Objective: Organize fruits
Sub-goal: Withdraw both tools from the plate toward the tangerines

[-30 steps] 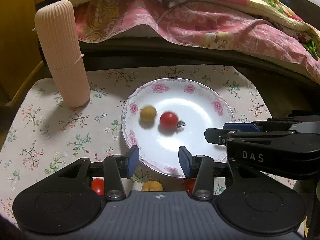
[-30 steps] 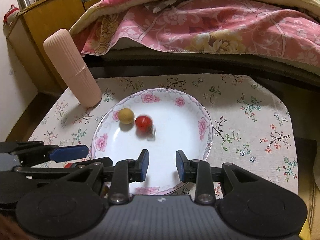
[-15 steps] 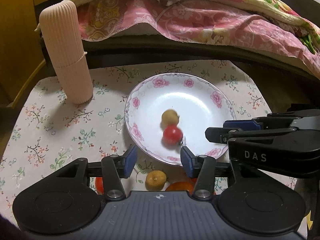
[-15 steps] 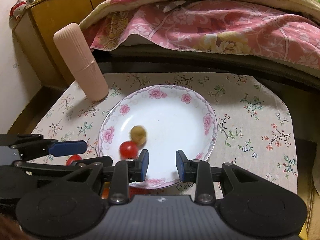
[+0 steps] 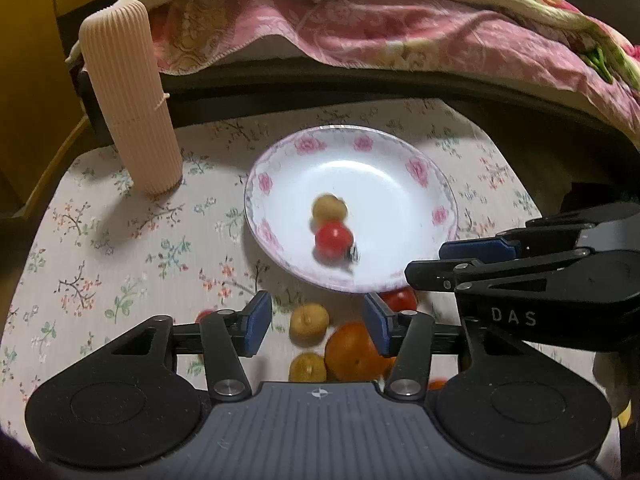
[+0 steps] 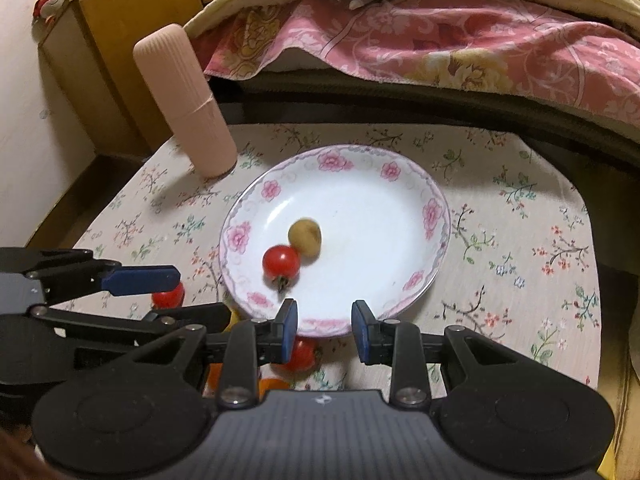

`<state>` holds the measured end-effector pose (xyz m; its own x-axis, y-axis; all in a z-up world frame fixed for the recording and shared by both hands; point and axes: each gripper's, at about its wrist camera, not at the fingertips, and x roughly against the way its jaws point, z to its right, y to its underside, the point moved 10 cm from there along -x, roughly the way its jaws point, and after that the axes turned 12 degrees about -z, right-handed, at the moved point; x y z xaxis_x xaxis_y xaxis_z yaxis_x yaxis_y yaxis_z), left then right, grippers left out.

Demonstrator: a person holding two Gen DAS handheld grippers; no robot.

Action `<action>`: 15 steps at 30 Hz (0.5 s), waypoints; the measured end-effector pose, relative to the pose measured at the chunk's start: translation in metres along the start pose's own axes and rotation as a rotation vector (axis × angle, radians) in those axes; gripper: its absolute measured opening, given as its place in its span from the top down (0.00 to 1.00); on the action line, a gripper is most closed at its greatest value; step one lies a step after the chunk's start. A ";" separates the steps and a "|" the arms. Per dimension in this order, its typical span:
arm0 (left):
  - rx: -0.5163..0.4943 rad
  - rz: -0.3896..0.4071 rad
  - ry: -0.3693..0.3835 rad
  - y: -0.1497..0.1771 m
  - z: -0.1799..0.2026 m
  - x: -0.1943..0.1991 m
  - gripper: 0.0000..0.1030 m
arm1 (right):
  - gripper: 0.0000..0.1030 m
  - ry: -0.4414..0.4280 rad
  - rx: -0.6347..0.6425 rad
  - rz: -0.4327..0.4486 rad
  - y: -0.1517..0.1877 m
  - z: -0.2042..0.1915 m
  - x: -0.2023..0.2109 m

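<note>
Beyond the table's far edge a pink floral quilt hangs over a dark bed frame. Nearer, a flowered tablecloth carries a tall ribbed pink cylinder at far left and a white plate with a rose rim at centre. On the plate, near its left side, a cherry tomato touches a yellowish round fruit. Just near of the plate lie an orange, two small yellow fruits, which look like longans though blurred, and more tomatoes. The left gripper is opening, its jaws holding nothing, the nearer fruits seen between them. The right gripper stands at its narrowest, empty, over the plate's near rim.
</note>
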<state>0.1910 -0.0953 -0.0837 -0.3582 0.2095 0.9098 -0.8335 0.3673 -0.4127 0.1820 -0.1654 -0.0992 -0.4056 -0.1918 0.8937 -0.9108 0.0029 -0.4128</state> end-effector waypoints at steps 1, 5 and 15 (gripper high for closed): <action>-0.009 -0.003 0.002 0.004 0.001 0.001 0.40 | 0.70 -0.006 0.006 -0.006 0.003 -0.001 0.000; -0.036 -0.024 0.016 0.018 0.004 0.001 0.37 | 0.69 -0.026 0.033 -0.037 0.018 -0.008 0.000; -0.192 -0.084 0.067 0.064 0.020 0.005 0.31 | 0.63 -0.091 0.073 -0.097 0.052 -0.019 0.006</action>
<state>0.1279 -0.0895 -0.1048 -0.2567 0.2278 0.9393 -0.7616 0.5507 -0.3417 0.1313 -0.1474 -0.1120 -0.3048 -0.2760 0.9115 -0.9360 -0.0903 -0.3403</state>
